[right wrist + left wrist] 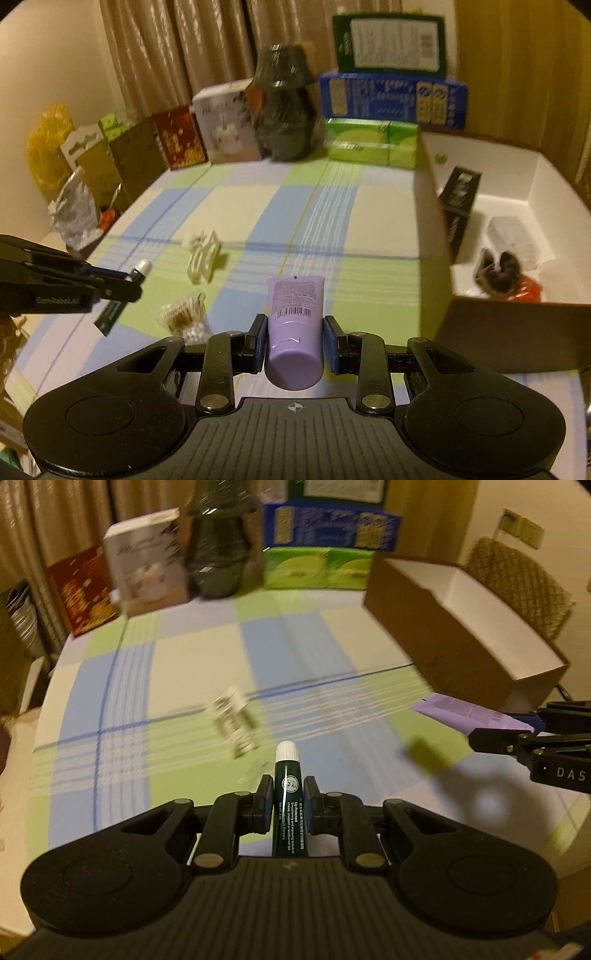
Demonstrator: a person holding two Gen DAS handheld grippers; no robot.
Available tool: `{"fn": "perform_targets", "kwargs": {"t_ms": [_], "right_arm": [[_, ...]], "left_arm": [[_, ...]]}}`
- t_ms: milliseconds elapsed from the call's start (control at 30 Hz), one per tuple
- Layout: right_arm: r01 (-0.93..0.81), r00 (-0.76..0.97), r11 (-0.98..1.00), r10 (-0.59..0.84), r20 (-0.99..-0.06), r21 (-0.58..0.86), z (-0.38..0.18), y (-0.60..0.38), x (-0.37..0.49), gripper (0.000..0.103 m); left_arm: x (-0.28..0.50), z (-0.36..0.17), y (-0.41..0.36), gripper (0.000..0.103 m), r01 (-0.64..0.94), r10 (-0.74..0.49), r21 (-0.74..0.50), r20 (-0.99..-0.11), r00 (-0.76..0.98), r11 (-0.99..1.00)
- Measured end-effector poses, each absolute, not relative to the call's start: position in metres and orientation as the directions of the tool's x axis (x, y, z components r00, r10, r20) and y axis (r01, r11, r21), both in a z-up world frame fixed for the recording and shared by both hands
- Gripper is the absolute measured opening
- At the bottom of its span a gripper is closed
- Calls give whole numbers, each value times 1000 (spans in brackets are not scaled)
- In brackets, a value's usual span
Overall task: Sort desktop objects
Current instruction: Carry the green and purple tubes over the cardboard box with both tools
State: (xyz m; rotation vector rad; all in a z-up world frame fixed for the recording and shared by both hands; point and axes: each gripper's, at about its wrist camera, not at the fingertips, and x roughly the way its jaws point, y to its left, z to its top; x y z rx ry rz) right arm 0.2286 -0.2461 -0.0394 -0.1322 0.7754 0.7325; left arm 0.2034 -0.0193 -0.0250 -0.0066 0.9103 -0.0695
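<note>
My left gripper (288,792) is shut on a thin dark green tube with a white cap (287,779), held above the checked tablecloth (184,672). My right gripper (294,326) is shut on a lilac tube (295,314), cap end toward the camera. In the left wrist view the right gripper (480,734) enters from the right, carrying the lilac tube (465,710). In the right wrist view the left gripper (131,282) with the green tube (118,302) is at the left. A cream hair claw (203,256) and a clear packet of cotton swabs (183,315) lie on the cloth.
An open brown cardboard box (432,221) with white inside stands at the right, holding a black box (460,199) and other small items. Cartons and a dark wrapped object (286,110) line the table's far edge. Bags and clutter (74,210) sit beyond the left edge.
</note>
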Motion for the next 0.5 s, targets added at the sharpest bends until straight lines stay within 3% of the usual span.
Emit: {"fn": "perform_targets", "kwargs": {"t_ms": [500], "right_arm": [[-515, 643, 846, 490, -589, 141, 5, -335, 242, 28]], "left_arm": [[246, 6, -126, 13, 300, -245, -54, -720, 649, 953]]}}
